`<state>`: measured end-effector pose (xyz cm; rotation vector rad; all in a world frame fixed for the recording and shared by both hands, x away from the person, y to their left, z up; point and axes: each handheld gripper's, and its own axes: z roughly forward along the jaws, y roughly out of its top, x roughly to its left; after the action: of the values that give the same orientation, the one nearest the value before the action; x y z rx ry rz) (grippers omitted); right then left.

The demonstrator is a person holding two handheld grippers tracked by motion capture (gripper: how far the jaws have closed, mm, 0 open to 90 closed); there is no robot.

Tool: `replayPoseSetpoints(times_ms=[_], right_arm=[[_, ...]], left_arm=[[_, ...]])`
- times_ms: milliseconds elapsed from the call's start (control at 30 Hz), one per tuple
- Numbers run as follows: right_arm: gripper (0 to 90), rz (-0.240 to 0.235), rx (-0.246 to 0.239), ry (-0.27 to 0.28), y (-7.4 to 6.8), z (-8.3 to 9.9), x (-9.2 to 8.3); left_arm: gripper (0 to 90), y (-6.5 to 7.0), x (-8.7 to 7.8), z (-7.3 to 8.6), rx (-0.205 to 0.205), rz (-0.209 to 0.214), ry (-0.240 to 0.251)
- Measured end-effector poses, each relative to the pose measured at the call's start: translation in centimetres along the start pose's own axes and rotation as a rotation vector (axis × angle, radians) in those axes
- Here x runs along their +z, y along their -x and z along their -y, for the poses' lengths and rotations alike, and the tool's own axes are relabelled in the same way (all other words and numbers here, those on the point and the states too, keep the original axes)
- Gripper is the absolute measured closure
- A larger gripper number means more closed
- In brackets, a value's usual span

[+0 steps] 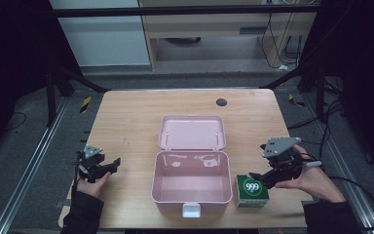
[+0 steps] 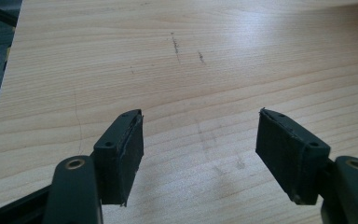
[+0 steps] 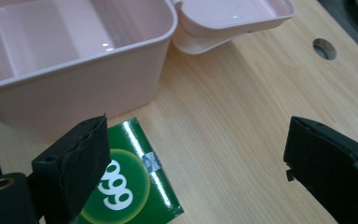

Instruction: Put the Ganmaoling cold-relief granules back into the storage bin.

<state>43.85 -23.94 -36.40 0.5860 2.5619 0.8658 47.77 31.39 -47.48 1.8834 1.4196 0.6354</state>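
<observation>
The wooden table (image 1: 126,122) carries a pink box (image 1: 191,187) near its front edge, lid (image 1: 192,132) thrown back flat behind it and white latch (image 1: 191,210) facing the person. The box's long axis runs left to right across the table, and its open cavity looks empty, though glare makes the floor hard to read. Just right of the box, apparently a hair apart, stands a small green carton (image 1: 252,191) marked "999", printed face up. The right gripper (image 1: 262,176) hovers just right of the carton, jaws spread wide, one jaw over the carton's edge in the right gripper view. The left gripper (image 1: 111,165), well left of the box, has jaws spread above bare wood. A dark round hole (image 1: 221,102) sits behind the lid.
</observation>
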Motion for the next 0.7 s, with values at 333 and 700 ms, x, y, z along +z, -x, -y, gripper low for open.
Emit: replayPoseSetpoints(times_ms=[333, 700], right_arm=[[6.1, -0.054, -0.050, -0.065, -0.6, 0.2, 0.8], [4.9, -0.116, -0.092, -0.108, -1.3, 0.5, 1.7]], left_arm=[[31.2, 0.1, 0.1, 0.0, 0.006, 0.000, -0.007], [31.2, 0.1, 0.1, 0.0, 0.008, -0.001, -0.007]])
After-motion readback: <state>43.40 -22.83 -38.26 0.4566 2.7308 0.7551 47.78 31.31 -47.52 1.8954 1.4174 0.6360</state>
